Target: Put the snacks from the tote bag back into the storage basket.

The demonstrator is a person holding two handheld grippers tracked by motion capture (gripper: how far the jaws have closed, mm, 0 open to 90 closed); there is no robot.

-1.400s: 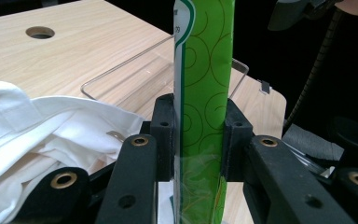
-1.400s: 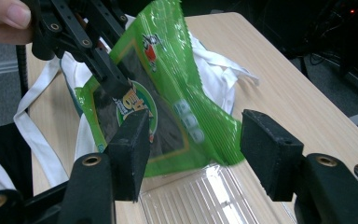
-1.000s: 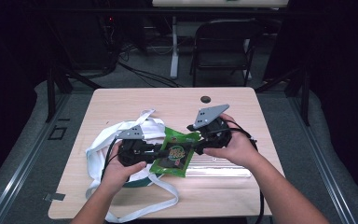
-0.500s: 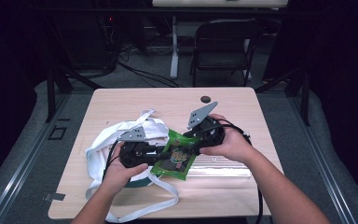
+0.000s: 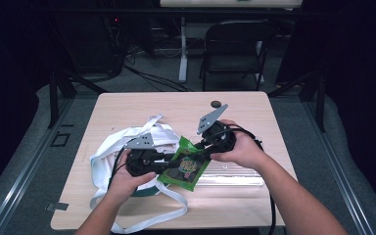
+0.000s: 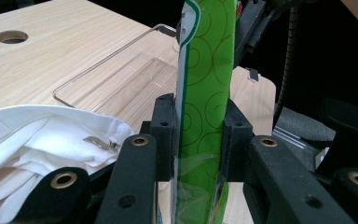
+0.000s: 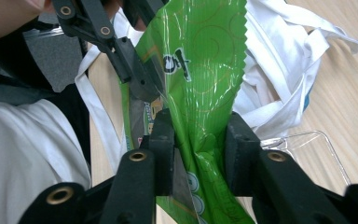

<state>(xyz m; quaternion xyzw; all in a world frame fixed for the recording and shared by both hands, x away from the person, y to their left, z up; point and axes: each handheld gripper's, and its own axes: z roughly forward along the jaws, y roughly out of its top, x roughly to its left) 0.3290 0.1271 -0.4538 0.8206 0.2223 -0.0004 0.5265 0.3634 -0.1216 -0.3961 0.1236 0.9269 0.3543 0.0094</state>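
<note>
A white cloth bag point(image 5: 127, 147) lies crumpled on the table point(image 5: 142, 105) under and just left of the left gripper point(image 5: 169, 159), whose jaws are clamped on one edge of a green snack packet point(image 5: 185, 165). In the left gripper view the packet point(image 6: 205, 88) stands upright between the jaws, with a clear plastic tray point(image 6: 121, 74) on the wood beyond it. The right gripper point(image 5: 203, 147) pinches the packet's opposite edge, jaws closed tight on the crinkled film point(image 7: 200, 93), so the packet hangs between both grippers, just above the tray point(image 5: 232, 174)
</note>
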